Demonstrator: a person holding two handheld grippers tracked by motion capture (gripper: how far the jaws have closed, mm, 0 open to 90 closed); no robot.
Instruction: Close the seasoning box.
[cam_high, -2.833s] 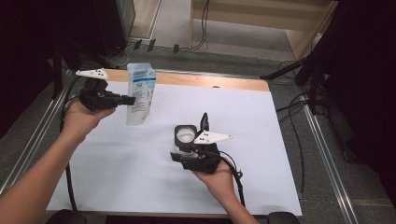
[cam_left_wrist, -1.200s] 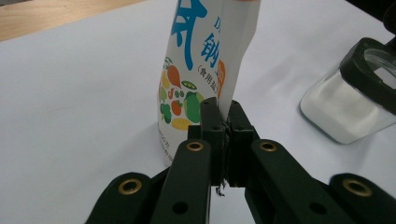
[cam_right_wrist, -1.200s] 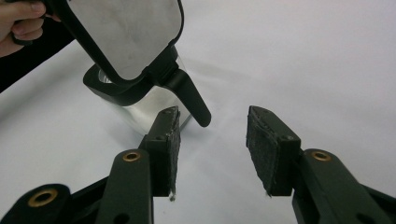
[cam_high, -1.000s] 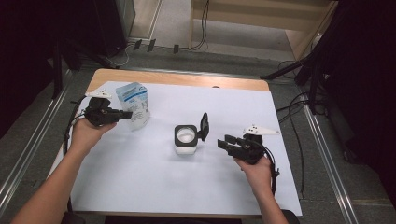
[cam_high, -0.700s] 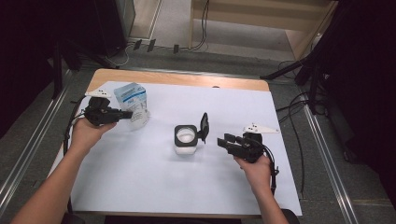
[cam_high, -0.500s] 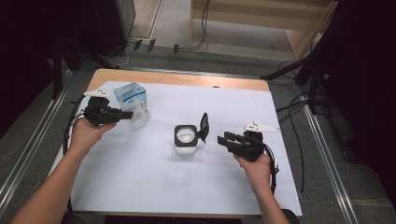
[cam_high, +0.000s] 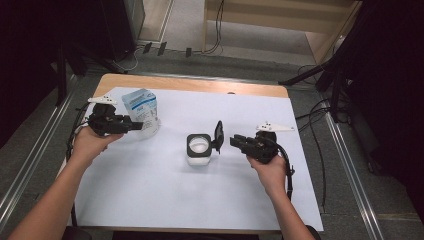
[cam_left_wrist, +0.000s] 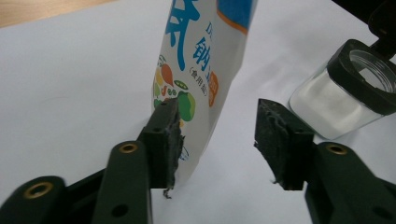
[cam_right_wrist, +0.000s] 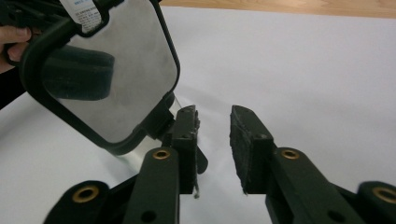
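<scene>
While the left claw has just been opening off the pouch, whose top is cut off, the right claw, empty, has been closing beside the jar lid.

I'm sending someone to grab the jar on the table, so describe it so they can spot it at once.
On the white sheet covering the wooden table, look near the middle, just ahead of the right tool. There stands a small square clear glass jar holding white powder. Unlike the blue-and-white printed pouch at the far left, it has a black rim and a flipped-up black lid.
</scene>
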